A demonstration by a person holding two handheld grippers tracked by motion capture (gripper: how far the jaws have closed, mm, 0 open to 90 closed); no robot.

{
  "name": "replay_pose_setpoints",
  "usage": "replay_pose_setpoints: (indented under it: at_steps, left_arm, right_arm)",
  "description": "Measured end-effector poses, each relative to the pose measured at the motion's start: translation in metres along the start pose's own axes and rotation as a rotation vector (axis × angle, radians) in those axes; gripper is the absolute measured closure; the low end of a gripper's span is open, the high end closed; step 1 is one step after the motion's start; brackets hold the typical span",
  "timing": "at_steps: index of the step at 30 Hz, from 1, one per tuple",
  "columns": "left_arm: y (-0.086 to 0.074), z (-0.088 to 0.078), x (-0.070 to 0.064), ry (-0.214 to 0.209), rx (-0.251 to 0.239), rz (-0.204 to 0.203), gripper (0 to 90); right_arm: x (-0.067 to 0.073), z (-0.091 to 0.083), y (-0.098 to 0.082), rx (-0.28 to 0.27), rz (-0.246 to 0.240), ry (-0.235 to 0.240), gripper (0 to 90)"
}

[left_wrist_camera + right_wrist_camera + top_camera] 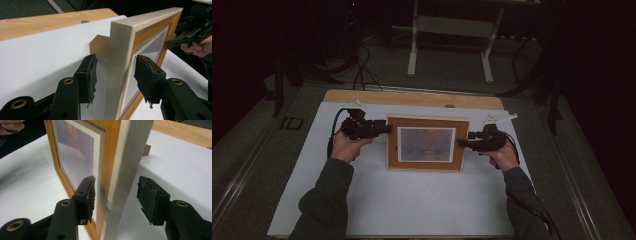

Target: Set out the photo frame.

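A wooden picture frame [428,143] is standing on the white sheet [412,200] that is covering the table [412,98], near the middle and a little toward the far edge. It is holding a print in hazy purple and orange tones behind a pale mat. In the left gripper view a small brown stand [100,46] is sticking out from the back of the frame and resting on the sheet.

The left gripper [384,129] is sitting at the frame's left edge, held in the person's left hand [346,145]. In the left gripper view its jaws are standing apart with the frame's pale side edge between them; a gap is showing on each side, so the pads [147,77] are not pressing on the wood.

The right gripper [463,142] is sitting at the frame's right edge, held in the right hand [503,156]. In the right gripper view its jaws are also standing wide apart around the frame's edge: the pad on the back side is clearly off the wood, while the pad [87,195] on the picture side is lying just beside the front face, and I cannot tell whether it is touching
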State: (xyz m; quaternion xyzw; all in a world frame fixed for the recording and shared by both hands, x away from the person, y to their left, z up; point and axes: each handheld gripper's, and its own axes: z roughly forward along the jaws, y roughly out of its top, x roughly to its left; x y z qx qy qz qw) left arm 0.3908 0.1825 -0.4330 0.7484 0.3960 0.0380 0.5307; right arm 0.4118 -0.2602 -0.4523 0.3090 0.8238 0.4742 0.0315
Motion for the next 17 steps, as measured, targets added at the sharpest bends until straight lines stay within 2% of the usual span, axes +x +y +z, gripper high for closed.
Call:
replay_pose_setpoints:
  at_steps: [6,9,12,16,17]
  left_arm:
    - [-0.005,-0.02,0.0,0.014,-0.037,0.002,51.2]
    - [-0.009,-0.03,0.0,0.036,-0.046,0.002,51.2]
    - [-0.017,-0.04,-0.001,0.088,-0.036,0.013,51.1]
    - [-0.032,-0.052,-0.002,0.195,-0.015,0.018,50.0]
    - [-0.032,-0.052,-0.002,0.195,-0.015,0.018,49.4]
  right_arm:
    - [0.002,-0.009,-0.001,-0.006,-0.006,-0.001,44.5]
    - [0.001,-0.014,-0.003,-0.008,-0.006,-0.004,43.8]
    - [0.002,-0.018,-0.006,-0.008,-0.001,-0.005,43.1]
    - [0.003,-0.024,-0.014,0.007,0.0,-0.027,40.7]
    - [0.003,-0.024,-0.014,0.007,0.0,-0.027,40.7]
